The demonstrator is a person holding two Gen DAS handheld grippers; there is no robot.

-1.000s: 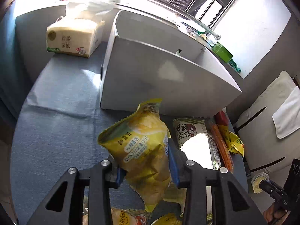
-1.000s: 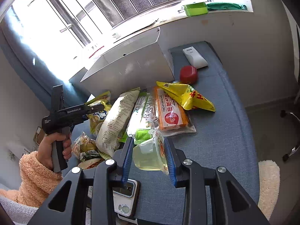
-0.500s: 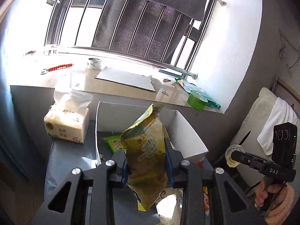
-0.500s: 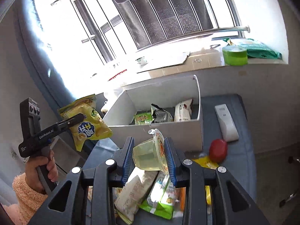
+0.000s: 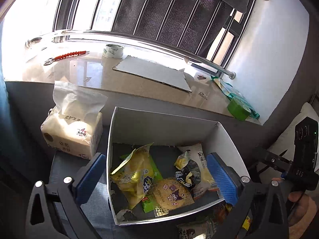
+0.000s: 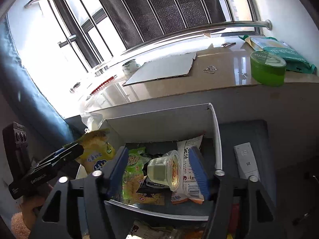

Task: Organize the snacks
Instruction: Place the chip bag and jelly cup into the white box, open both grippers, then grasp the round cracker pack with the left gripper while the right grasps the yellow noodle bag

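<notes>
Left wrist view: the left gripper (image 5: 156, 171) has its jaws spread wide, with nothing pressed between the blue pads (image 5: 91, 175). It hovers over the open white box (image 5: 165, 117). Below and between the fingers lies the yellow chip bag (image 5: 133, 177), flat among the other packets. Its long axis runs from the far wall toward the near one, close to the box's left wall. Beside it sit a cartoon-printed biscuit pack (image 5: 171, 195) and a white packet (image 5: 200, 159).

In the right wrist view, the right gripper (image 6: 158, 165) is equally wide apart and empty. The jelly cup (image 6: 163, 171) lies on its side inside the box, in line between the pads but apart from both. It rests on a dark wrapper, with a green packet (image 6: 132, 161) to its left.

Both carried items appear to be in the box, so this step looks done.

Outward from the box, more loose snacks (image 6: 147, 230) show just outside the near wall, at the bottom edge of both views. They lie behind and beneath the fingers, toward the person, so the next pick likely calls for drawing back and dipping down. They sit almost directly under the right hand, which seems the nearer one. A tissue pack (image 5: 73, 133) stands left of the box and a white remote (image 6: 246, 159) lies to its right.
</notes>
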